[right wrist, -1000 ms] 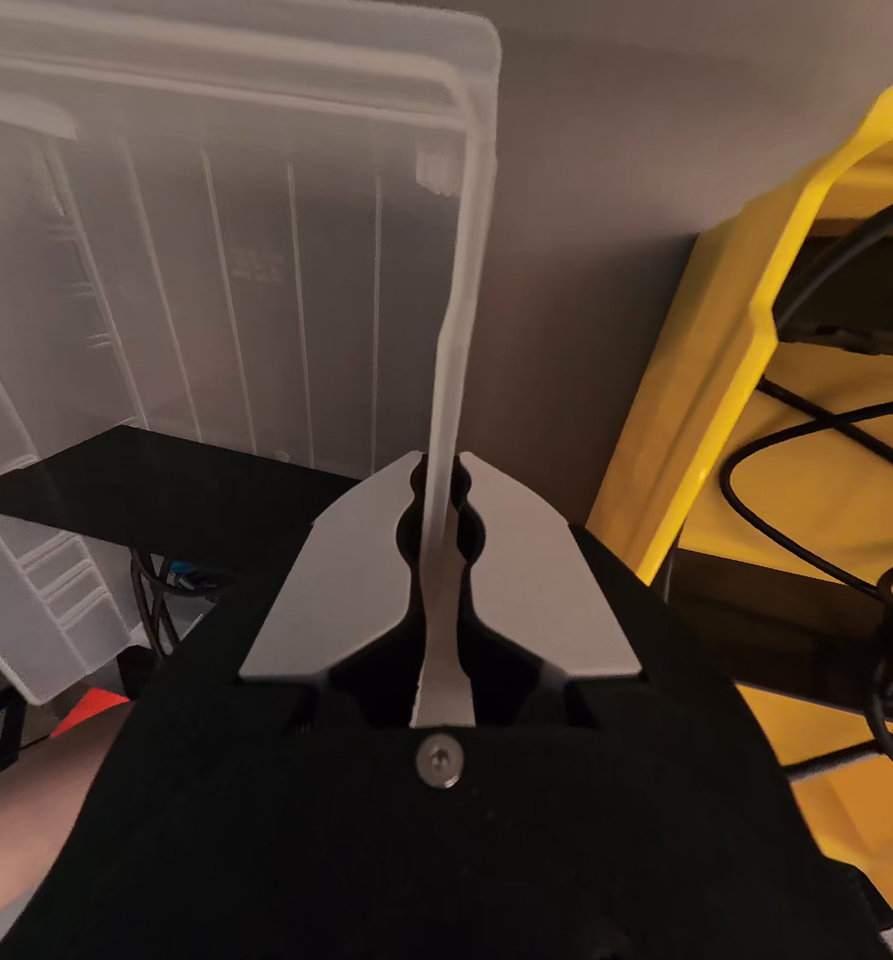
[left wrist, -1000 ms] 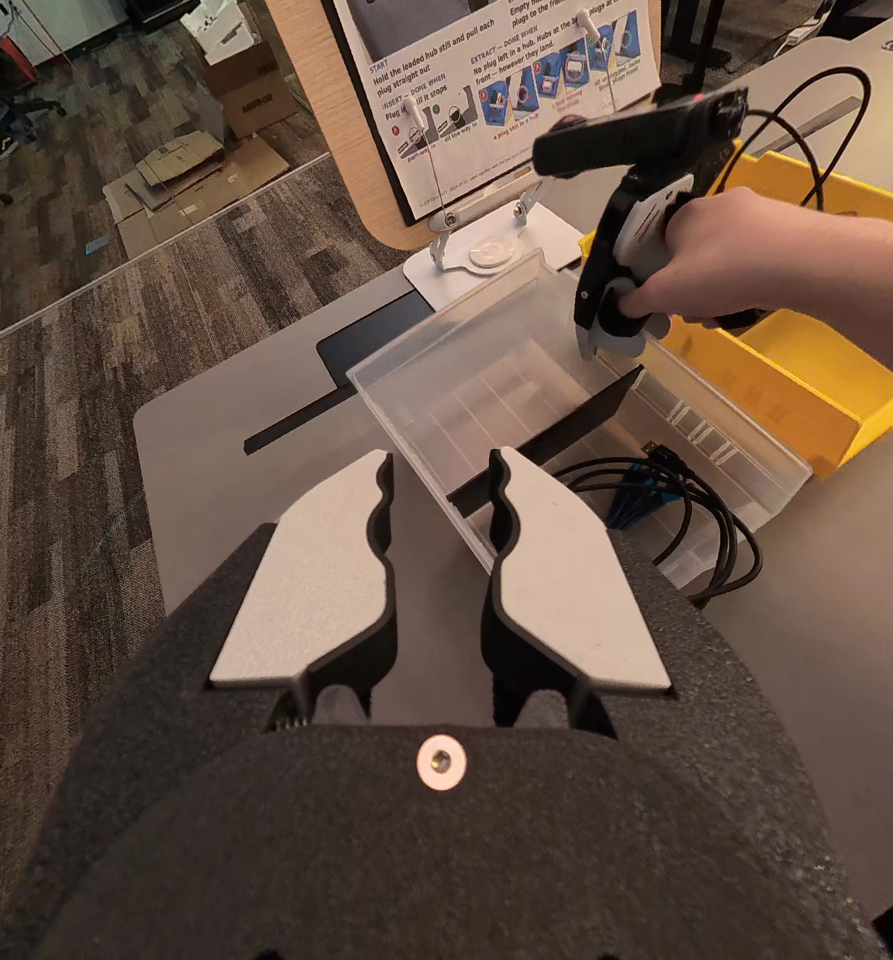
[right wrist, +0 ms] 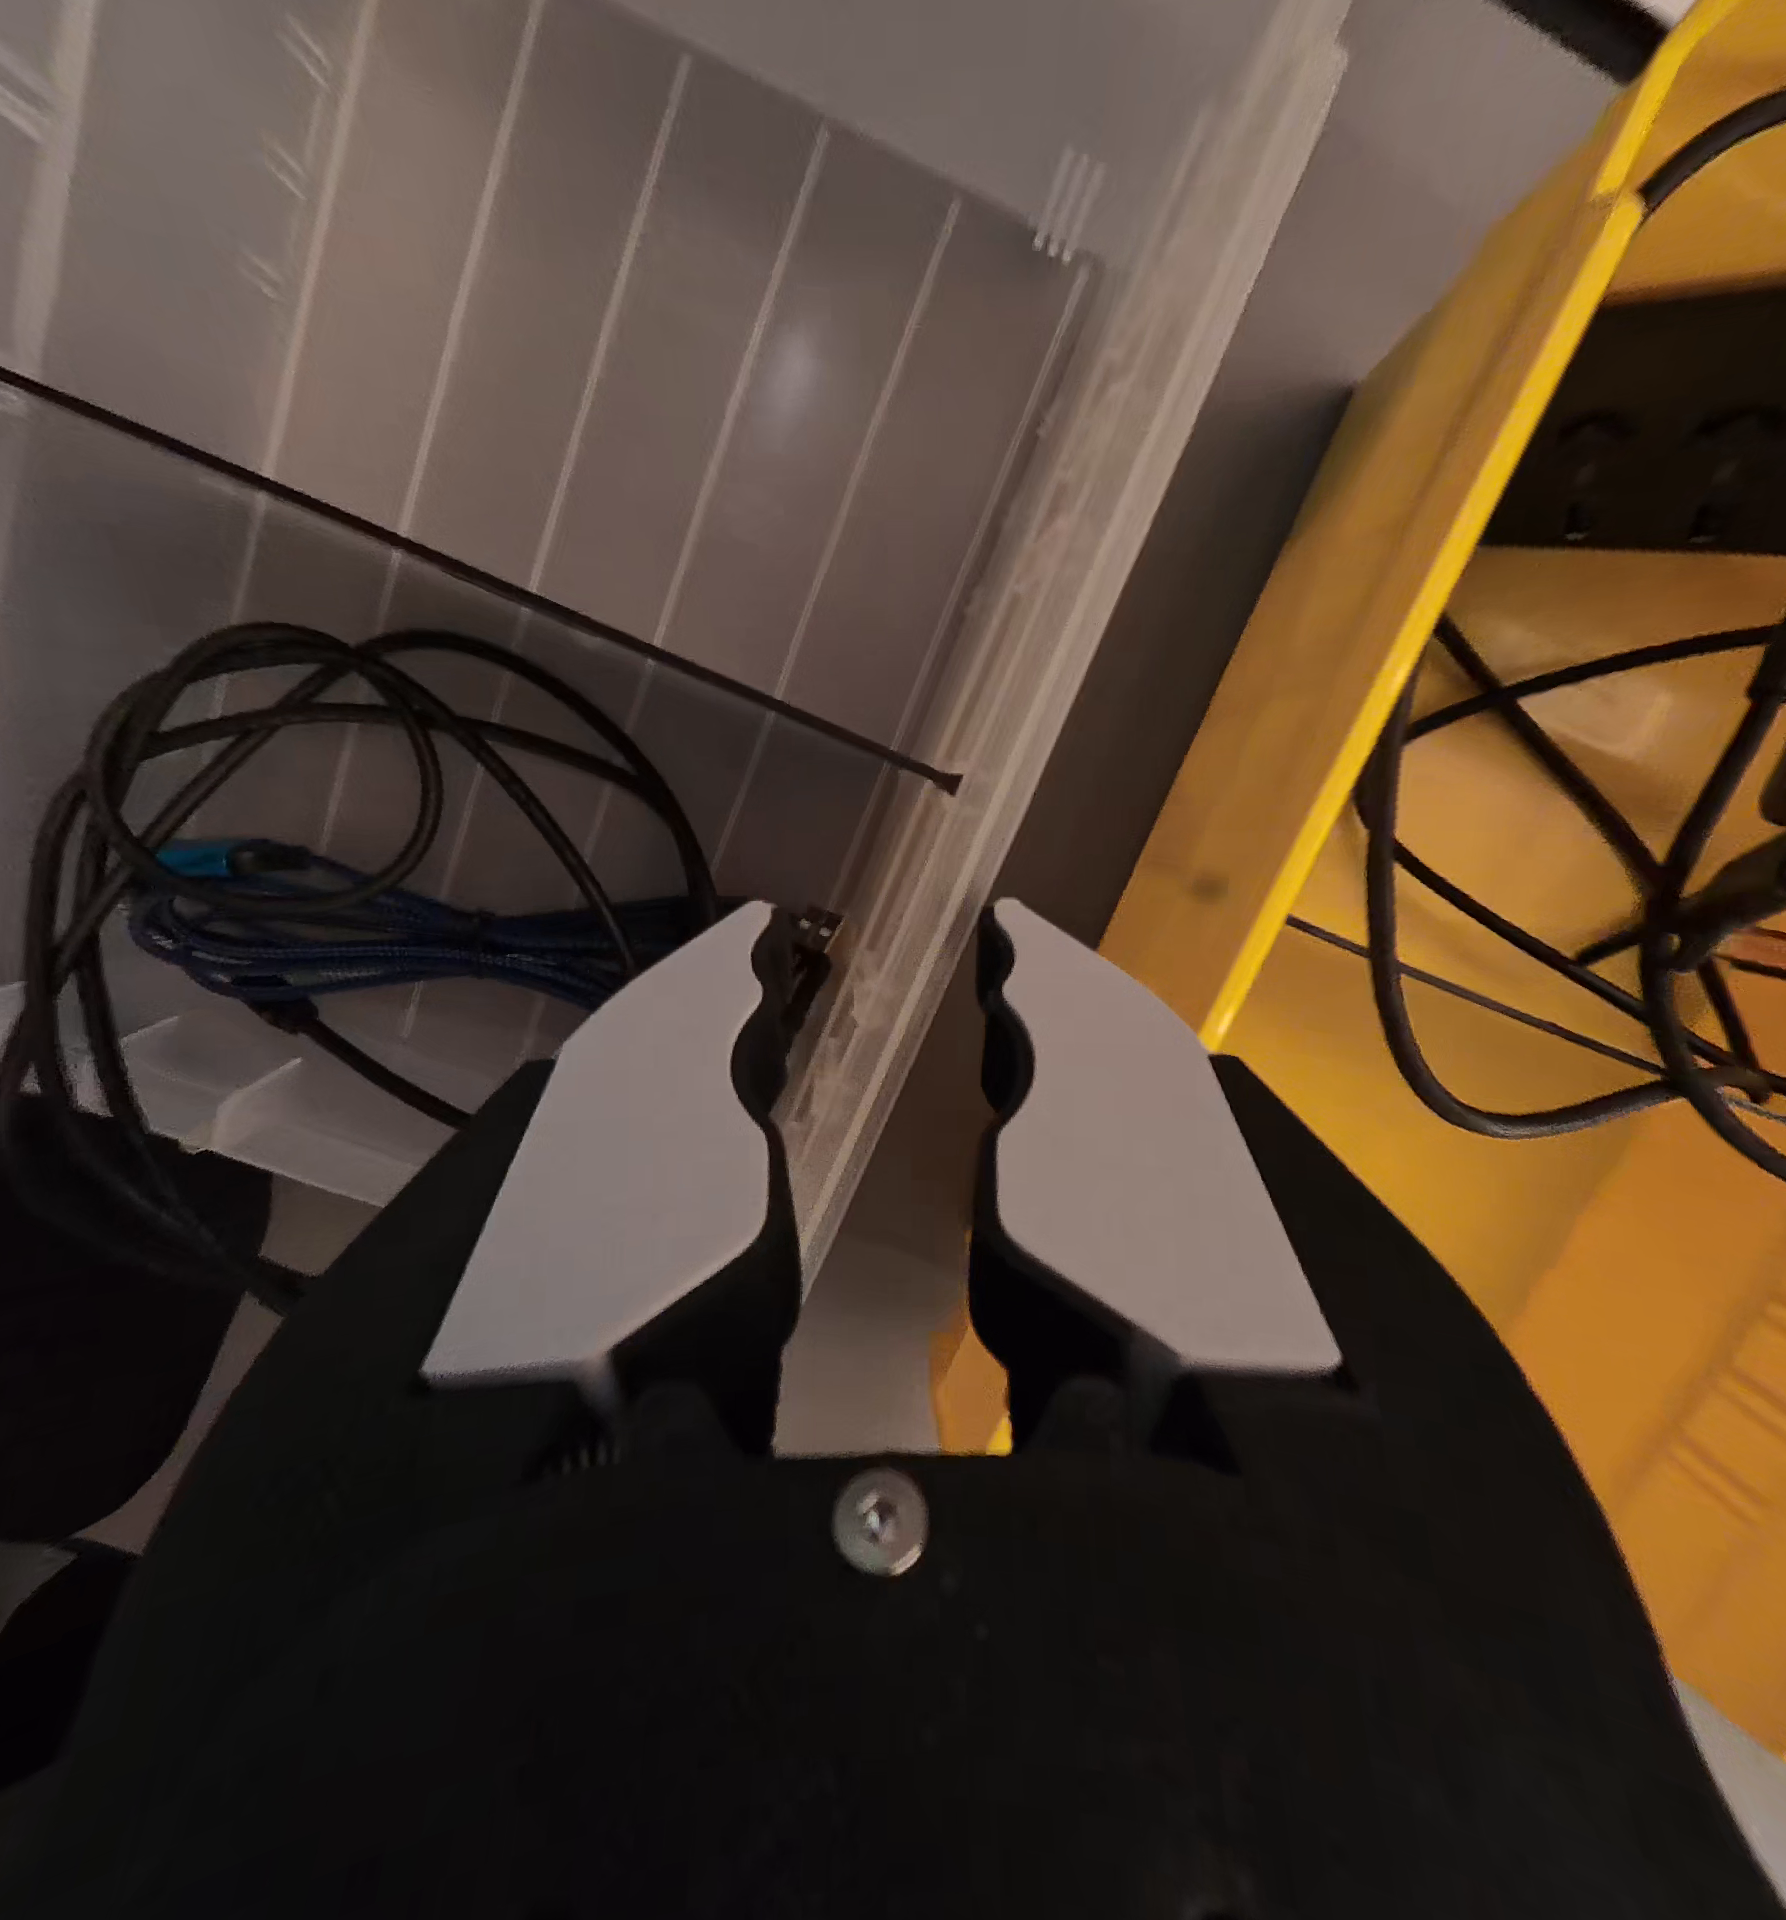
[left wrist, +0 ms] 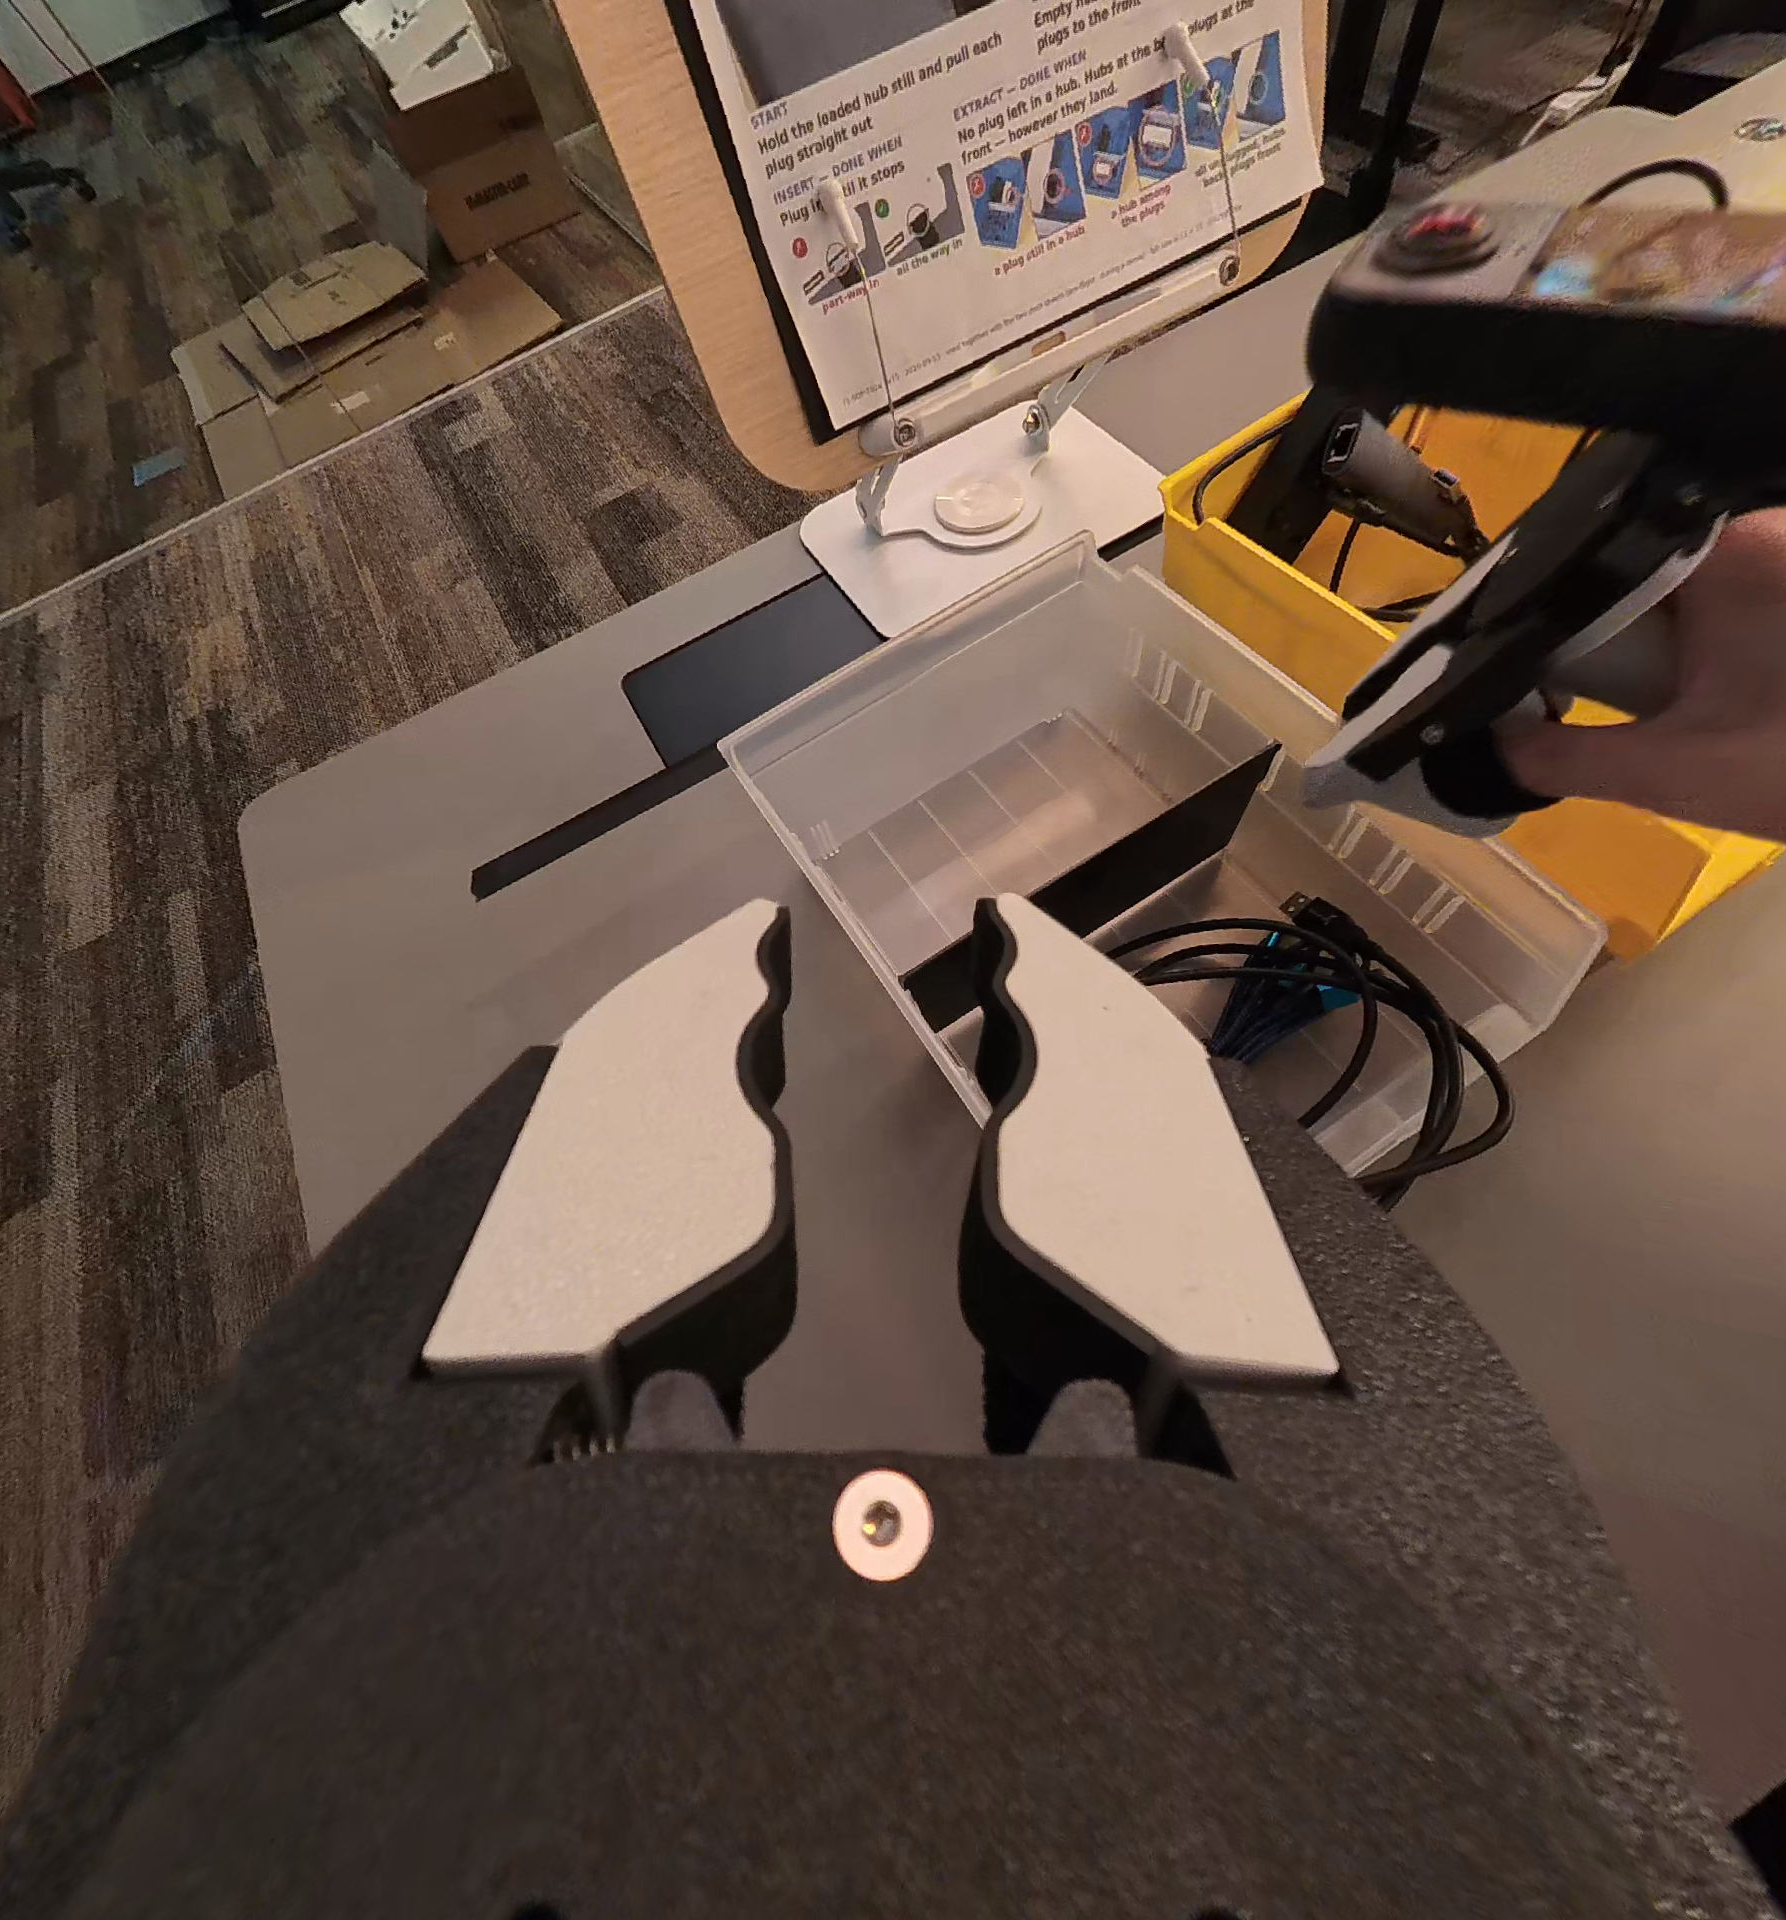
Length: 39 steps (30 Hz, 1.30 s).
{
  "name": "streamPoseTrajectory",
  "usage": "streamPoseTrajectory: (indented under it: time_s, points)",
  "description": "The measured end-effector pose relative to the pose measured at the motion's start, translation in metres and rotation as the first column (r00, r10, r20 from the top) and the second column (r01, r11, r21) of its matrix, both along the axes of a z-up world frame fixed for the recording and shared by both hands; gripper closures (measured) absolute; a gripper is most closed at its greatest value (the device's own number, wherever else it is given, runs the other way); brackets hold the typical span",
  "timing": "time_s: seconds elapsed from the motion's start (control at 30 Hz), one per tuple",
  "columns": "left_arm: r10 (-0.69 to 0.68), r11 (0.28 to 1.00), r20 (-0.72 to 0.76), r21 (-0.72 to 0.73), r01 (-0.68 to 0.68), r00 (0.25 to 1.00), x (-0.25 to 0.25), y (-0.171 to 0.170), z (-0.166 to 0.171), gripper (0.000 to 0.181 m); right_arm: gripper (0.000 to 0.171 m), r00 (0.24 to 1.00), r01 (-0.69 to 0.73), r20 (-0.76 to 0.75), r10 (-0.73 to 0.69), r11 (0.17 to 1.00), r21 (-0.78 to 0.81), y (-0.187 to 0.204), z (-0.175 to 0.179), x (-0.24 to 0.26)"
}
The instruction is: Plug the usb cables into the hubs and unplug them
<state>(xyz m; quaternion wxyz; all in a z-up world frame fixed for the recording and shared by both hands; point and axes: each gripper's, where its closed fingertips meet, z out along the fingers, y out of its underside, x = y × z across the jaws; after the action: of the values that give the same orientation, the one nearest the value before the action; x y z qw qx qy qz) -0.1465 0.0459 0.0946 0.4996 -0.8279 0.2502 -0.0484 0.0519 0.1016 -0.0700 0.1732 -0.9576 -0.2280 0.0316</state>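
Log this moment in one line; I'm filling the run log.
left claw: open, empty | right claw: open, straddling clear bin wall | cables: in bin, unplugged | yellow bin: beside

The light is dim and warm in both views, without hard shadows. In the left wrist view the right gripper (left wrist: pixel 1388 769) at two o'clock is smeared by motion blur, while the clear bin (left wrist: pixel 1159 665) at centre stays sharp. The right wrist view is softly blurred throughout, most at the yellow bin (right wrist: pixel 1315 790) toward three o'clock. A faint glare spot sits on the clear floor at twelve o'clock. Wide-angle bending curves straight edges near the frame borders.
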Motion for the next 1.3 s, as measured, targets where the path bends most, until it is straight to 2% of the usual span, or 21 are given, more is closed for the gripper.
streamPoseTrajectory:
  time_s: [0.1, 0.37, 0.63, 0.73, 0.83, 1.0, 1.1, 1.3]
  points:
    - [-0.004, 1.0, 0.007, 0.004, 0.004, 1.0, 0.0, -0.002, 0.001, 0.149, 0.139, 0.998, 0.018, 0.067, -0.016, 0.999, -0.035, -0.001, -0.016, 0.005]
    - [0.005, 1.0, 0.022, -0.007, -0.005, 1.0, -0.007, 0.001, -0.001, 0.148, 0.146, 0.993, 0.061, 0.105, -0.046, 0.987, -0.148, -0.006, -0.054, 0.008]
    - [0.0, 1.0, 0.014, -0.009, 0.0, 1.0, -0.005, 0.0, -0.001, 0.149, 0.152, 0.992, 0.078, 0.105, -0.068, 0.992, -0.1, 0.0, -0.053, 0.005]
    - [-0.007, 1.0, 0.001, -0.01, 0.007, 1.0, -0.002, 0.0, -0.001, 0.149, 0.163, 0.996, 0.076, -0.023, -0.08, 0.987, -0.142, -0.004, -0.052, -0.012]
    - [-0.01, 1.0, -0.006, -0.007, 0.01, 1.0, 0.0, -0.001, -0.001, 0.149, 0.162, 0.999, 0.036, -0.016, -0.038, 0.991, -0.131, -0.005, -0.052, -0.018]
    - [-0.01, 1.0, -0.003, -0.009, 0.01, 1.0, -0.001, -0.002, -0.001, 0.149, 0.16, 0.998, 0.038, -0.034, -0.046, 0.981, -0.189, -0.007, -0.061, -0.021]
    - [-0.009, 1.0, 0.003, -0.008, 0.009, 1.0, -0.003, -0.002, -0.001, 0.149, 0.164, 0.996, 0.023, -0.079, -0.038, 0.981, -0.191, -0.004, -0.062, -0.025]
    - [-0.008, 1.0, 0.004, -0.01, 0.008, 1.0, -0.005, -0.002, -0.001, 0.149, 0.165, 0.997, -0.007, -0.07, -0.009, 0.973, -0.231, 0.001, -0.058, -0.023]
